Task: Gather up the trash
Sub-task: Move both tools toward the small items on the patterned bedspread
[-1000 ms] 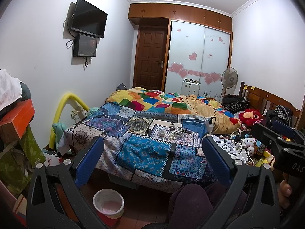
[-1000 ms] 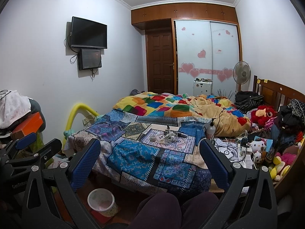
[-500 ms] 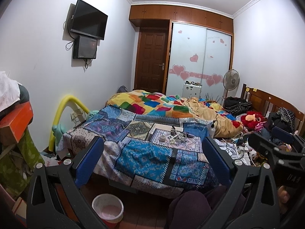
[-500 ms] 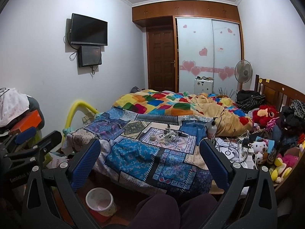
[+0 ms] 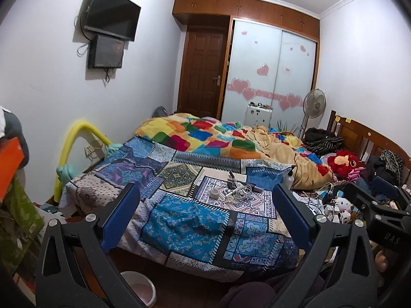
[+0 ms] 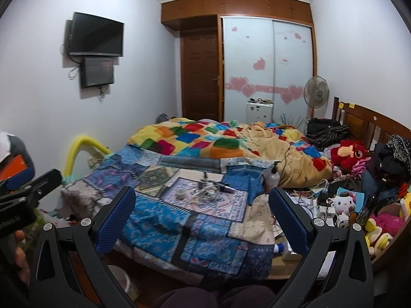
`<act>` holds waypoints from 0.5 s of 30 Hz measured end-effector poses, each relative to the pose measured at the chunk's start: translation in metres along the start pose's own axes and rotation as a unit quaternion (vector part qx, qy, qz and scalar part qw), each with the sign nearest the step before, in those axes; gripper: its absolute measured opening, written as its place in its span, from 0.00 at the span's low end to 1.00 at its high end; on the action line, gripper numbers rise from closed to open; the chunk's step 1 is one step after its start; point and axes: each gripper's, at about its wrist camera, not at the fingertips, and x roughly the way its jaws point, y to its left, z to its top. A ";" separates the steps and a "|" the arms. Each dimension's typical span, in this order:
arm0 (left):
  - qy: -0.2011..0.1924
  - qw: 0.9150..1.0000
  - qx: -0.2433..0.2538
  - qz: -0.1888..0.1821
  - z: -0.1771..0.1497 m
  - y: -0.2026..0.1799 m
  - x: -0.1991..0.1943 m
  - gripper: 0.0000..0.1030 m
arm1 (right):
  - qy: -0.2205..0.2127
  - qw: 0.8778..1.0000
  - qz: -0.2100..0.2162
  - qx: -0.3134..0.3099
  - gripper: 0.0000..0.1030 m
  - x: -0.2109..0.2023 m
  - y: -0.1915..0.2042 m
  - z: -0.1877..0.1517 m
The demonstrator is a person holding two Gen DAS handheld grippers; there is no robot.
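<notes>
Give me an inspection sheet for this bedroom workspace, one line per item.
Surface: bed covered by a blue patchwork spread, a colourful quilt bunched behind.
Job's things: pale waste bin on the floor at the bed's foot; no clear trash identified.
Clutter: tape roll, pump bottle, plush toys and clothes along the headboard side.
Grippers: left gripper and right gripper open, empty, apart from the bed.
Cables: white cable tangle mid-bed; more beside the toys.
Surroundings: wall TV, fan, closed door.

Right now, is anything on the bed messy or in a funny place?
Yes. A tangle of white cables and a roll of tape lie loose on the patchwork blanket, odd things for a bed.
</notes>
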 end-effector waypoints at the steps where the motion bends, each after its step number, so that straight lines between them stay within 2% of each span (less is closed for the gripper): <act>1: 0.007 1.000 -0.001 -0.001 0.002 0.000 0.012 1.00 | 0.003 1.000 -0.002 0.000 1.00 0.005 -0.002 0.001; 9: 0.069 0.997 -0.001 -0.019 0.010 -0.005 0.112 1.00 | 0.045 0.998 -0.028 -0.017 1.00 0.079 -0.032 0.007; 15: 0.123 0.992 -0.010 -0.018 0.001 -0.006 0.196 1.00 | 0.077 0.996 -0.023 -0.027 1.00 0.133 -0.048 0.003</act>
